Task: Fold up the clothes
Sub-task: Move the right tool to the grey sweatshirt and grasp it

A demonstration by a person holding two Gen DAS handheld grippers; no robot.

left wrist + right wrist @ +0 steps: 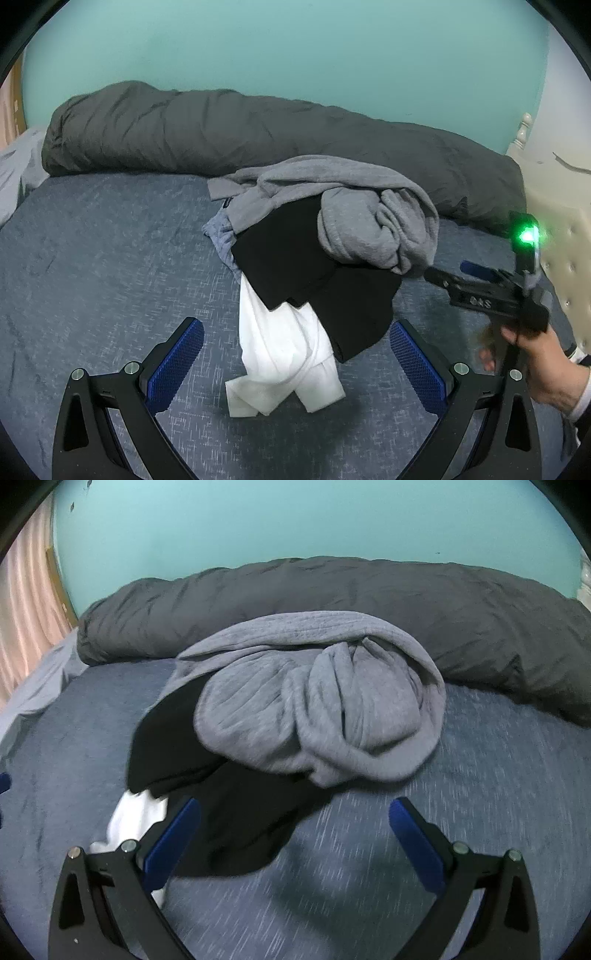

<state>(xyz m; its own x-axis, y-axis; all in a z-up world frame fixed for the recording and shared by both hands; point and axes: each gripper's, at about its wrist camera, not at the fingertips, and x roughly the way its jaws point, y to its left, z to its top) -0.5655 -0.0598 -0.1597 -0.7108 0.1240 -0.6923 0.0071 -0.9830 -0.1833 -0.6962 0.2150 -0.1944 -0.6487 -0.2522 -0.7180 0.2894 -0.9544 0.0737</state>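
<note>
Bedsheet point(92, 258) carries an unfolded heap: grey sweatshirt point(314, 701) atop black garment point(314, 273) and white garment point(284, 362). Both left gripper point(295, 365) and right gripper point(295, 838) gape empty; next, probably, pinch one garment free.

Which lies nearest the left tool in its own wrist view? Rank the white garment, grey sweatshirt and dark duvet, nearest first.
From the left tool:
1. White garment, between its fingers.
2. Grey sweatshirt, beyond, atop the pile.
3. Dark duvet, farthest, along the wall.
</note>
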